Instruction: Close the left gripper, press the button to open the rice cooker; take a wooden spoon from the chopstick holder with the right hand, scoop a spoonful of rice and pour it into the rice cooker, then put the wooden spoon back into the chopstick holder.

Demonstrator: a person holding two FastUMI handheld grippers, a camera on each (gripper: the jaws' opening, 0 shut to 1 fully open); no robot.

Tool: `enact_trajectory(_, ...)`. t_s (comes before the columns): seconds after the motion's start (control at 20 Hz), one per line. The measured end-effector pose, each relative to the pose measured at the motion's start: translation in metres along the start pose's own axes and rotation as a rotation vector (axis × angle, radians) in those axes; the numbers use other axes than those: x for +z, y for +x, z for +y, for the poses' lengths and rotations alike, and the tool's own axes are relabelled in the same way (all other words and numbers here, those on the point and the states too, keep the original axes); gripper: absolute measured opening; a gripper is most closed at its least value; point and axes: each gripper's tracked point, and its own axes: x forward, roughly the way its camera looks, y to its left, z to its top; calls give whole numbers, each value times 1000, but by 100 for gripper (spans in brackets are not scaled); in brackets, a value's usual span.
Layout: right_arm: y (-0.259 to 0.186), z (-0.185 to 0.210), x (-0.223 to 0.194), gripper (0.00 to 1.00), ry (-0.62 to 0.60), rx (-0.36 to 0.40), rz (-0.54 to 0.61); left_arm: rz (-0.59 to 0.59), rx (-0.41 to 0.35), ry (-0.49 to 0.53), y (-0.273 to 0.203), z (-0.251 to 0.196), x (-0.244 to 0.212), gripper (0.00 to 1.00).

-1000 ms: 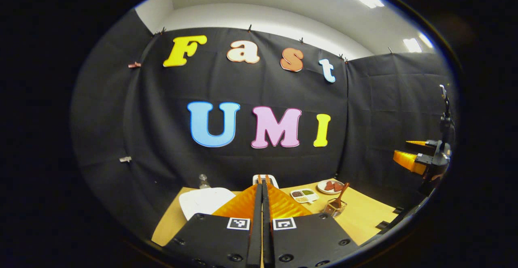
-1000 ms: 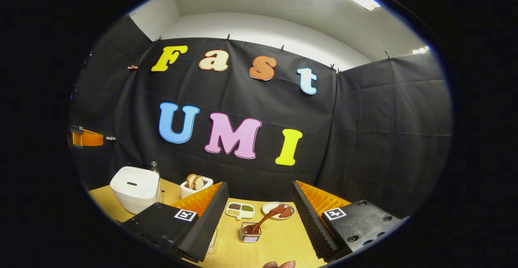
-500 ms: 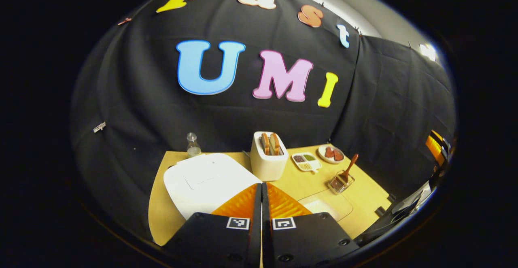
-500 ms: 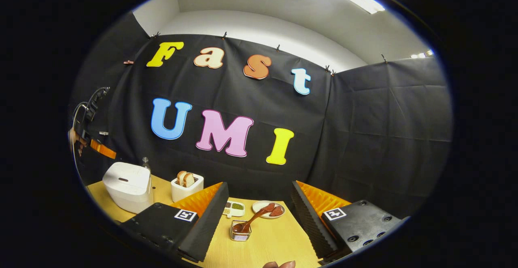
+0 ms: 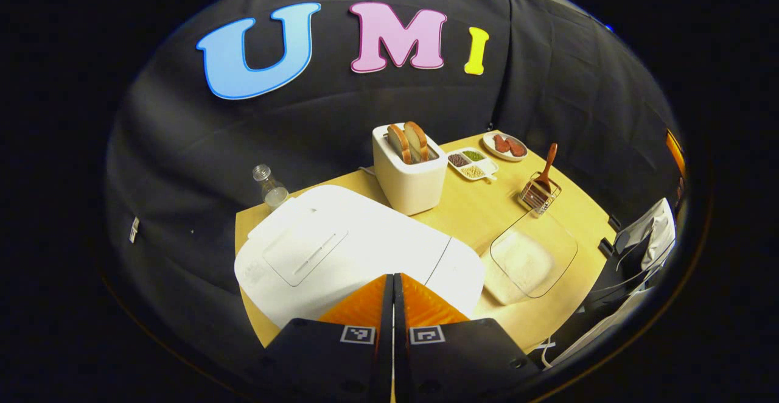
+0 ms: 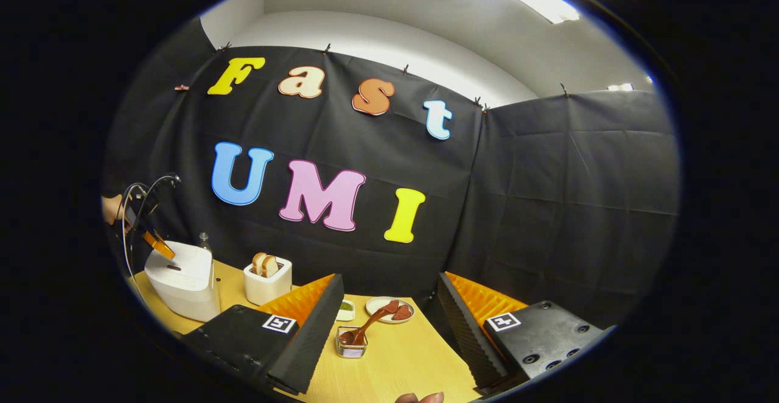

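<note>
The white rice cooker (image 5: 341, 251) stands with its lid down at the table's left. My left gripper (image 5: 392, 281) is shut with nothing in it and hovers just above the cooker's front edge. From the right gripper view, the left gripper (image 6: 155, 245) points down at the rice cooker (image 6: 179, 278). The wooden spoon (image 5: 548, 162) leans in the wire chopstick holder (image 5: 538, 191). A clear container of rice (image 5: 529, 257) lies beside the cooker. My right gripper (image 6: 389, 281) stands open above the table, behind the chopstick holder (image 6: 351, 343) and spoon (image 6: 368, 327).
A white toaster (image 5: 409, 171) with two bread slices stands behind the cooker. A small bottle (image 5: 268, 187) is at the back left. A divided dish (image 5: 471, 164) and a plate (image 5: 505, 146) of red pieces sit at the back right. A hand (image 6: 420, 397) shows at the bottom.
My left gripper has tipped down and come in over the rice cooker, staying shut. The right gripper has drifted slightly and stays open.
</note>
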Motion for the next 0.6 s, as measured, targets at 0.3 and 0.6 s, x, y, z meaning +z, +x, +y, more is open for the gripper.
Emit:
enact_trajectory(0.3,-6,-1,1,98,-14,-34,2,48,12,11,18,14,-18,7)
enact_trajectory(0.6,-8,0,-3,98,-18,-51,21,77,-29,13,20,7,-23,7)
